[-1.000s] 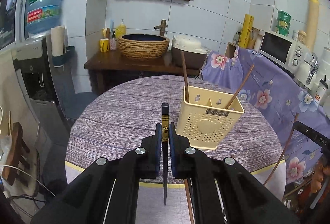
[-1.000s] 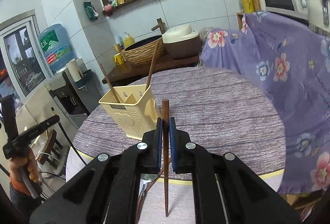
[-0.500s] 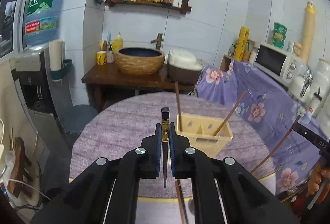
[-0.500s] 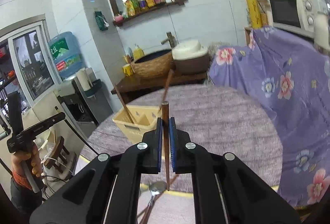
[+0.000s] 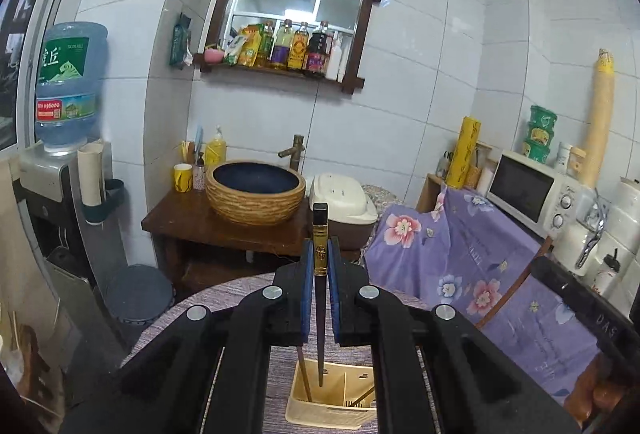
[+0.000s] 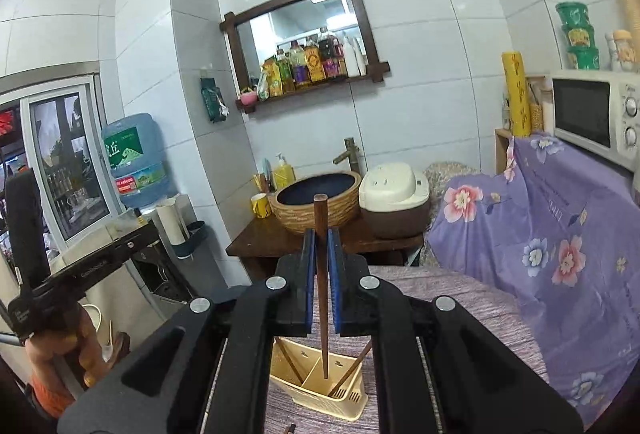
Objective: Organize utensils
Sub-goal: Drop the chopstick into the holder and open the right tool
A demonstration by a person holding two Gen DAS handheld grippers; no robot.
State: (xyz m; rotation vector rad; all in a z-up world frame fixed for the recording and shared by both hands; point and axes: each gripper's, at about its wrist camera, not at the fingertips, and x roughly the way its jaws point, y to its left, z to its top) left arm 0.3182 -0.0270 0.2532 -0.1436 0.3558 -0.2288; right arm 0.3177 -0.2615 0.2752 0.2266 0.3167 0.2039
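My left gripper (image 5: pixel 320 254) is shut on a black chopstick with a gold band (image 5: pixel 320 234), held upright with its tip over the cream utensil holder (image 5: pixel 332 410). My right gripper (image 6: pixel 321 254) is shut on a brown wooden chopstick (image 6: pixel 321 274), also upright, with its tip above the same holder (image 6: pixel 316 390). The holder has divided compartments and holds two brown chopsticks leaning in it. The other hand-held gripper shows at each view's edge: the right one (image 5: pixel 580 306) and the left one (image 6: pixel 80 274).
The holder stands on a round table with a purple-grey cloth (image 6: pixel 460 298). Behind are a wooden stand with a woven basin (image 5: pixel 256 190), a rice cooker (image 6: pixel 394 190), a water dispenser (image 5: pixel 68 82), a floral-covered counter (image 6: pixel 560 226) and a microwave (image 5: pixel 528 194).
Both grippers have risen and moved over the holder, tilting up, so the holder now lies low between the fingers under each chopstick tip. Both grips are unchanged.
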